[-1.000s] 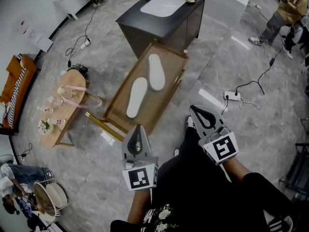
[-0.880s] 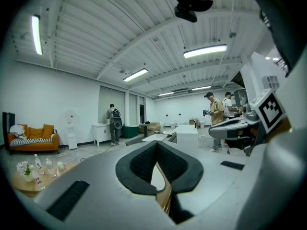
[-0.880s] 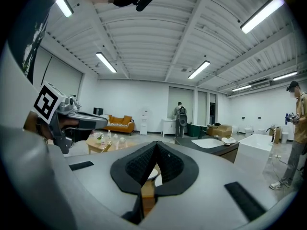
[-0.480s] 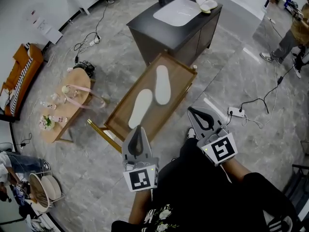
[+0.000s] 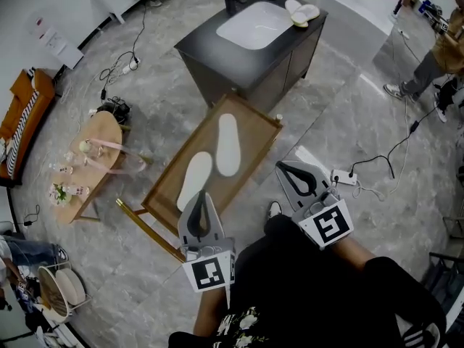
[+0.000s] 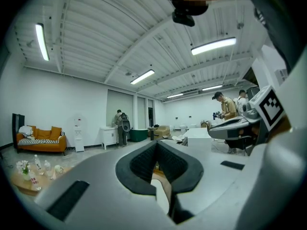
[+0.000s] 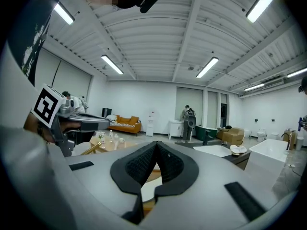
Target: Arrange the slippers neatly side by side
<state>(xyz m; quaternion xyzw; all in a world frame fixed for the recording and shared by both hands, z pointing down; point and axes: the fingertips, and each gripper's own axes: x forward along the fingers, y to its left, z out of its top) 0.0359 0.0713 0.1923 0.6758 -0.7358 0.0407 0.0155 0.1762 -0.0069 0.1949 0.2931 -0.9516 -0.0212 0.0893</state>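
My left gripper [image 5: 202,197] and right gripper [image 5: 284,169], jaws pressed together and empty, hang near the wooden tray [image 5: 255,142] holding the far slipper [image 5: 228,143] and near slipper [image 5: 194,181], staggered lengthwise.

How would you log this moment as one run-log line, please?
stage: pre-grasp | left gripper: shut, empty | right gripper: shut, empty | near slipper, far slipper: on wooden tray, staggered, untouched

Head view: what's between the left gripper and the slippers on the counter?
Left gripper to slippers: the wooden tray with two white sole shapes, then the dark cabinet, per head view.
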